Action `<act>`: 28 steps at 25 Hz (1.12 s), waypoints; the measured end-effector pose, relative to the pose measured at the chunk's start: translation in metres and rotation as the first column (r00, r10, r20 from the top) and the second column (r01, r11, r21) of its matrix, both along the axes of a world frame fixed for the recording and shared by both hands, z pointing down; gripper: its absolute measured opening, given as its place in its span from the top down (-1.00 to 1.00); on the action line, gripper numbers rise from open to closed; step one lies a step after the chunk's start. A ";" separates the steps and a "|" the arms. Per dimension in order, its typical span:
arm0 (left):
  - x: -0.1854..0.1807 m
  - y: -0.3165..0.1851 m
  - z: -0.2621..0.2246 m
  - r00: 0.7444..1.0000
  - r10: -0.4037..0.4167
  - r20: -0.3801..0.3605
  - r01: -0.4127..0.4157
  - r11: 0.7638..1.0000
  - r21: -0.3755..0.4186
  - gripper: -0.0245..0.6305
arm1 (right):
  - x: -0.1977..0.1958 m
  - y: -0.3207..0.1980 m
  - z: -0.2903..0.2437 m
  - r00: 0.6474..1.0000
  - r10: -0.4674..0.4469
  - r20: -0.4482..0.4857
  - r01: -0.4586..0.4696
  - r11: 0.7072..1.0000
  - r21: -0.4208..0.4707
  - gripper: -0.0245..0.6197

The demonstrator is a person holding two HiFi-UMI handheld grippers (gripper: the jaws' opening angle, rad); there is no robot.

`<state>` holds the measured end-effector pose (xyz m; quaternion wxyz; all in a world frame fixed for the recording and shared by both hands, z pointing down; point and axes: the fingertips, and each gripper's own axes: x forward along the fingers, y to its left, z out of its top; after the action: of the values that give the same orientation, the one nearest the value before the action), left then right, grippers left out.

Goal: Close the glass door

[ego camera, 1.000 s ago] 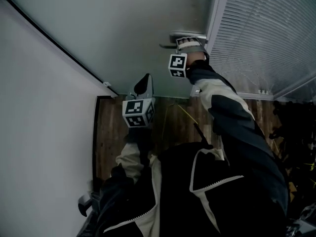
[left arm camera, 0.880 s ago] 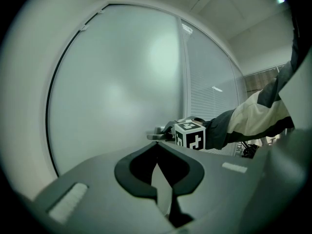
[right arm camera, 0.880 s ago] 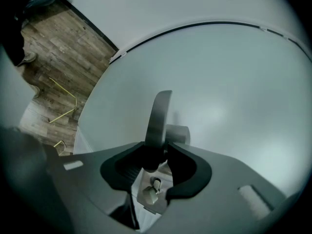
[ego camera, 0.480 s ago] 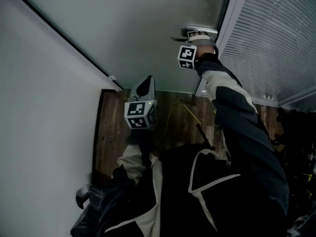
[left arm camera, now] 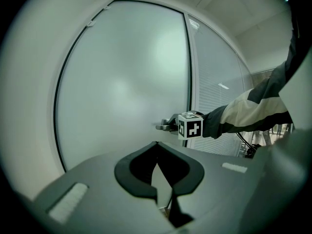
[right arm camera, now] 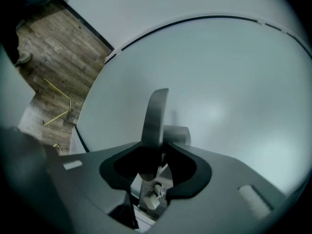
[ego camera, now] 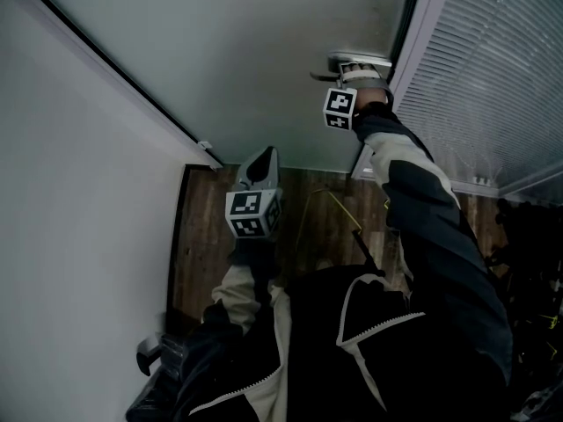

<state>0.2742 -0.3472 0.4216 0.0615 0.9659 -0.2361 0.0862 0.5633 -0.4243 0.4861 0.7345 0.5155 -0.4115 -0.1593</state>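
My right claw (ego camera: 354,70), its pinch on the door handle (right arm camera: 155,113) just loosening slightly, has drawn the glass door (ego camera: 246,51) nearer its frame (ego camera: 416,20) at two o'clock, nearly shut.

One glass door (ego camera: 255,51), one lever handle (ego camera: 324,75), one slatted blind (ego camera: 493,77), two claws: left claw (ego camera: 257,165), right claw (ego camera: 359,71).

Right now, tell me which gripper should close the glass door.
The right gripper. Its jaws are clamped on the door handle, so it can likely move the glass door directly. The left gripper hangs lower, short of the door, jaws together and empty.
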 end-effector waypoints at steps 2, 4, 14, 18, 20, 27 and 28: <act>0.004 0.000 -0.001 1.000 0.003 -0.004 -0.003 1.000 -0.010 0.92 | -0.003 0.002 -0.004 0.997 0.006 0.072 -0.009 0.999 0.045 0.32; 0.008 -0.004 0.000 1.000 0.005 -0.014 -0.006 1.000 -0.017 0.92 | -0.017 0.009 -0.016 0.985 -0.009 0.173 -0.017 0.990 0.143 0.23; 0.063 0.000 -0.013 0.994 0.085 -0.072 -0.087 0.996 -0.026 0.92 | -0.109 0.129 -0.043 0.451 -0.232 0.862 -0.457 0.769 0.447 0.91; 0.079 0.007 -0.014 0.992 0.096 -0.082 -0.099 0.994 -0.034 0.92 | -0.109 0.166 -0.040 0.289 -0.288 0.913 -0.577 0.709 0.406 0.91; 0.087 0.011 -0.015 0.991 0.098 -0.088 -0.102 0.994 -0.042 0.92 | -0.099 0.179 -0.040 0.277 -0.288 0.917 -0.605 0.689 0.399 0.92; 0.096 0.018 -0.005 0.992 0.110 -0.067 -0.114 0.993 -0.045 0.92 | -0.088 0.194 -0.043 0.311 -0.252 0.916 -0.636 0.661 0.398 0.92; 0.096 0.020 -0.006 0.992 0.112 -0.062 -0.115 0.992 -0.044 0.92 | -0.088 0.195 -0.044 0.314 -0.252 0.915 -0.636 0.660 0.400 0.92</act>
<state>0.3706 -0.3274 0.4159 0.0864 0.9782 -0.1768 0.0665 0.4751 -0.2293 0.4416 0.1083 0.7989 -0.5795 0.1192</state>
